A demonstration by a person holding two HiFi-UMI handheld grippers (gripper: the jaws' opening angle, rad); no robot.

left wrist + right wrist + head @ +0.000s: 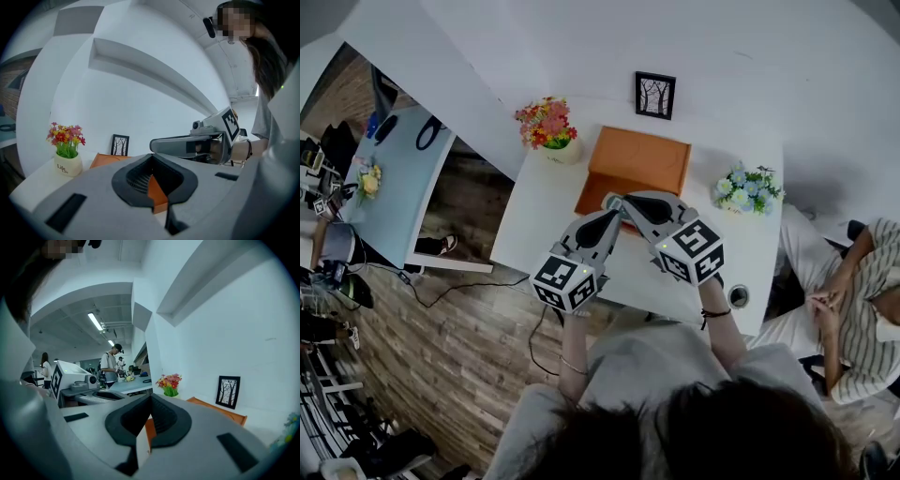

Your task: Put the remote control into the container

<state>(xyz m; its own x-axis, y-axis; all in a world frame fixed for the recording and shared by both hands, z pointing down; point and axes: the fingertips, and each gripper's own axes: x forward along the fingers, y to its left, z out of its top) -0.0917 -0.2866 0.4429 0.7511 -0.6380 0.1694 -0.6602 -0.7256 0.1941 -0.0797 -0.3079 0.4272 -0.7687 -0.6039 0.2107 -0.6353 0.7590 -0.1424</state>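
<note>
Remote control shows in no view; it may lie inside the orange container (pixel 639 157) on the surface (pixel 546 214); your left gripper (pixel 604 223) and right gripper (pixel 622 202) hover with jaws pressed together, empty; expect it light, stiff, slick; pinch its long sides mid-length.

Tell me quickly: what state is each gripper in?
Left grey two-jaw gripper: closed, nothing held.
Right grey two-jaw gripper: closed, nothing held.
</note>
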